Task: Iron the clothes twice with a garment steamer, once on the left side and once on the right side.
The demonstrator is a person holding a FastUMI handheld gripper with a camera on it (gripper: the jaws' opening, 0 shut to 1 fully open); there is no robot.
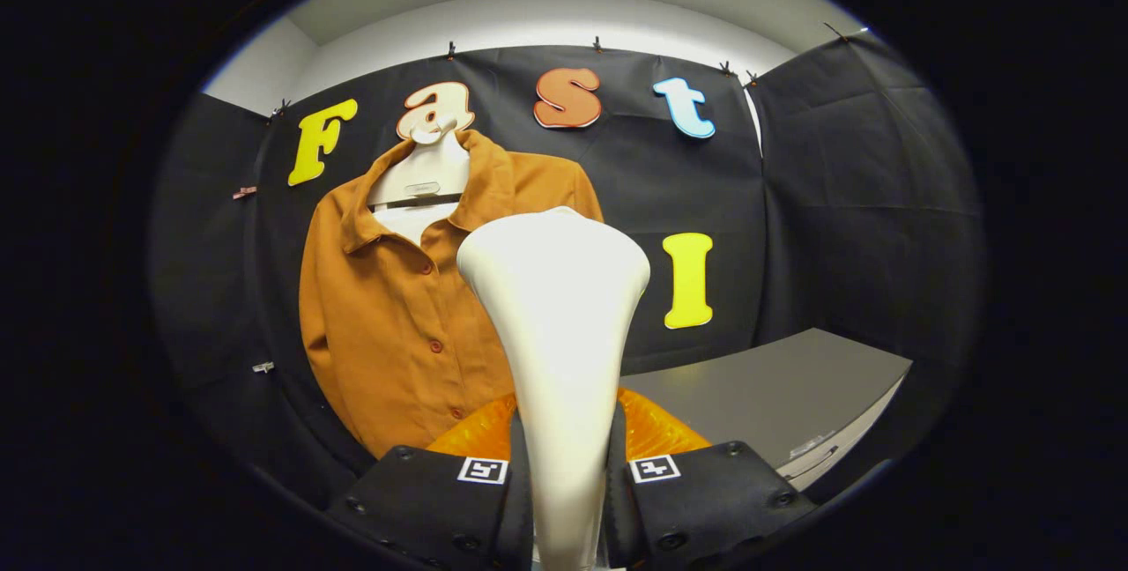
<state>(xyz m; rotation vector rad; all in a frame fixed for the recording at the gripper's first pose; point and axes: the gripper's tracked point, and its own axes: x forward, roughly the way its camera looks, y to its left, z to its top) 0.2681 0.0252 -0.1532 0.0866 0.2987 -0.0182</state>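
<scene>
1 shirt (pixel 388 315), rust-orange with a collar and a row of buttons, hangs flat against the black wall on a white hanger (pixel 421 174). It hangs beyond the gripper's fingers and to their left, front facing out, with its placket buttoned from the chest down. A grey table (pixel 775 386) stands to the right of the shirt, lower down and against the wall.

The steamer (pixel 555 324) rises upright from between the fingers; its white body is narrow at the grip and flares to a broad head at the top. The head overlaps the shirt's right edge in this view; whether it touches the cloth cannot be told. An orange ribbed part (pixel 656 432) shows behind the steamer's neck, just above the fingers.

The gripper (pixel 568 509) is clenched on the steamer's neck. Both black fingers (pixel 441 500) press against it, 1 on each side, and each carries a small square marker (pixel 654 468) near its inner edge.
</scene>
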